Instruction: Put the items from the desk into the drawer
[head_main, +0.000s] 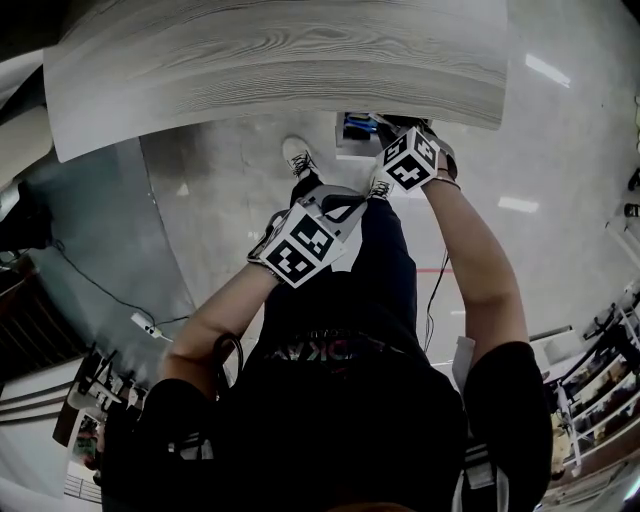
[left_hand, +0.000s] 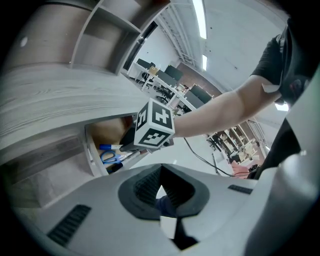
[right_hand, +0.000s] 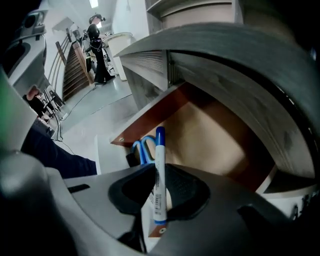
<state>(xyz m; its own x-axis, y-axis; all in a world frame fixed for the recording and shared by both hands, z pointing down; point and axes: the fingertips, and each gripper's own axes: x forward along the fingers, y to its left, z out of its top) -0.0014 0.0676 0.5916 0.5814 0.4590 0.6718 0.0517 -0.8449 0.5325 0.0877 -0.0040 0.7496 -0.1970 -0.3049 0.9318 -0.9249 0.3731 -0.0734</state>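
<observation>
My right gripper (right_hand: 160, 176) is shut on a white marker with a blue cap (right_hand: 159, 170), which stands upright between the pads over the open drawer (right_hand: 150, 118). Blue scissors (right_hand: 141, 148) lie in the drawer just beyond it. In the left gripper view the drawer (left_hand: 90, 150) holds a blue pen (left_hand: 107, 147), the scissors (left_hand: 112, 157) and a dark item (left_hand: 114, 167), with the right gripper's marker cube (left_hand: 155, 125) hanging over them. My left gripper (left_hand: 160, 176) is shut on nothing, back from the drawer. In the head view both cubes (head_main: 300, 247) (head_main: 411, 160) sit below the desk's edge.
The pale wood-grain desk top (head_main: 270, 60) overhangs the drawer. A cable and power strip (head_main: 145, 326) lie on the grey floor at the left. Office desks and chairs (left_hand: 175, 87) stand far off. My legs and one shoe (head_main: 297, 154) are next to the drawer.
</observation>
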